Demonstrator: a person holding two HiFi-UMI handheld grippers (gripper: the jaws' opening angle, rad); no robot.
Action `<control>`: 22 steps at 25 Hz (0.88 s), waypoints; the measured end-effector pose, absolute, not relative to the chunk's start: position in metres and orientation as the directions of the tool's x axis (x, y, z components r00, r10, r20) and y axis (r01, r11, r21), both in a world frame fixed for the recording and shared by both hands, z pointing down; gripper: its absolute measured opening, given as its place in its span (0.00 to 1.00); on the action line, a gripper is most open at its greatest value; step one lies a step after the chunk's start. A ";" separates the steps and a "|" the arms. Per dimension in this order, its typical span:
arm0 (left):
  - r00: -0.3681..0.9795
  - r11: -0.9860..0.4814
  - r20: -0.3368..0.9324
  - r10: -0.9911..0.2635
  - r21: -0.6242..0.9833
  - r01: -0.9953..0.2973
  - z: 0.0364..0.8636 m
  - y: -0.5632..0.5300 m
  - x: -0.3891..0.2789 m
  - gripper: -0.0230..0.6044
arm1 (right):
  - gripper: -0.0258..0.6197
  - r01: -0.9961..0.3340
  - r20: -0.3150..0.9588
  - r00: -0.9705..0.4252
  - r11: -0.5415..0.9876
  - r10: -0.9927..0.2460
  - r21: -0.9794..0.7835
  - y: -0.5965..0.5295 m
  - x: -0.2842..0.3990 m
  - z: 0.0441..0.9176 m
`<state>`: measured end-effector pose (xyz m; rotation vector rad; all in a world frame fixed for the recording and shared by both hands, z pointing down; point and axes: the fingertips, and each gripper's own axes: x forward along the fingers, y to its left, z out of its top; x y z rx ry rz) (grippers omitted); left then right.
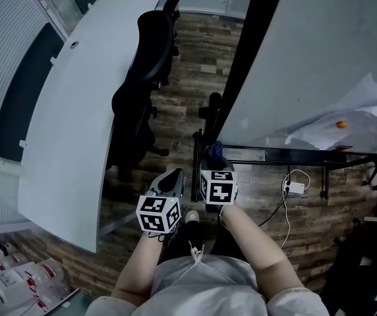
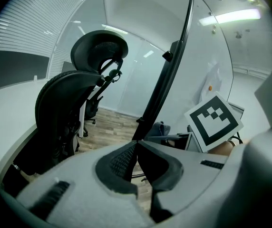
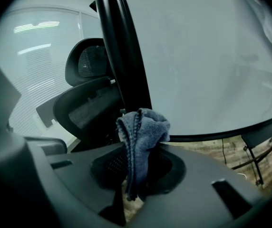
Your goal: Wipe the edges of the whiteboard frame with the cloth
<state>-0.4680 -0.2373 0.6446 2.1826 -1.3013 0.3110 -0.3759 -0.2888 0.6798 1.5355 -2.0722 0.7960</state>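
Looking down in the head view, the whiteboard [image 1: 320, 58] fills the upper right. Its black frame [image 1: 241, 64] slants from top centre down to a corner just above both claws, with a bottom edge running off to the right. The blue cloth [image 1: 215, 151] sits at that corner, at the tip of the right claw [image 1: 215, 163]. The left claw [image 1: 174, 175] hangs just beside it to the left, apart from the frame, and a chair [image 1: 145, 78] and a white bench [image 1: 76, 110] fill the left side. Nothing on the frame shows which stretches have been wiped, so I judge only that the wipe is at the lower corner. The long slanted edge and the bottom edge may both remain to be done. In the left gripper view, the left claw [image 2: 136, 146] has its jaws closed together with nothing between them, and the frame rises behind it in mid-picture. In the right gripper view, the right claw [image 3: 138, 160] is clamped on the cloth [image 3: 143, 125], which is bunched and stands up out of the jaws at picture centre. Its top is against or just in front of the frame [image 3: 124, 46], where the upright meets the bottom edge. Whether it actually presses on the frame I cannot tell.
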 end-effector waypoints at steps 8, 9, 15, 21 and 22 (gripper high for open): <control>0.506 -0.384 0.443 -0.740 0.339 -0.859 0.625 -0.233 -0.436 0.07 | 0.14 -0.928 0.633 -0.365 0.324 -0.682 -0.186 -0.254 -0.351 0.660; 0.508 -0.391 0.438 -0.742 0.333 -0.858 0.620 -0.232 -0.429 0.07 | 0.14 -0.925 0.622 -0.372 0.333 -0.689 -0.183 -0.249 -0.344 0.654; 0.545 -0.460 0.365 -0.755 0.297 -0.836 0.566 -0.219 -0.373 0.07 | 0.14 -0.926 0.516 -0.367 0.357 -0.774 -0.122 -0.222 -0.280 0.596; 0.573 -0.527 0.251 -0.780 0.229 -0.818 0.503 -0.204 -0.316 0.07 | 0.14 -0.927 0.351 -0.368 0.368 -0.861 -0.070 -0.202 -0.219 0.525; 0.575 -0.535 0.229 -0.785 0.215 -0.817 0.492 -0.202 -0.309 0.07 | 0.14 -0.928 0.327 -0.366 0.366 -0.871 -0.066 -0.199 -0.210 0.515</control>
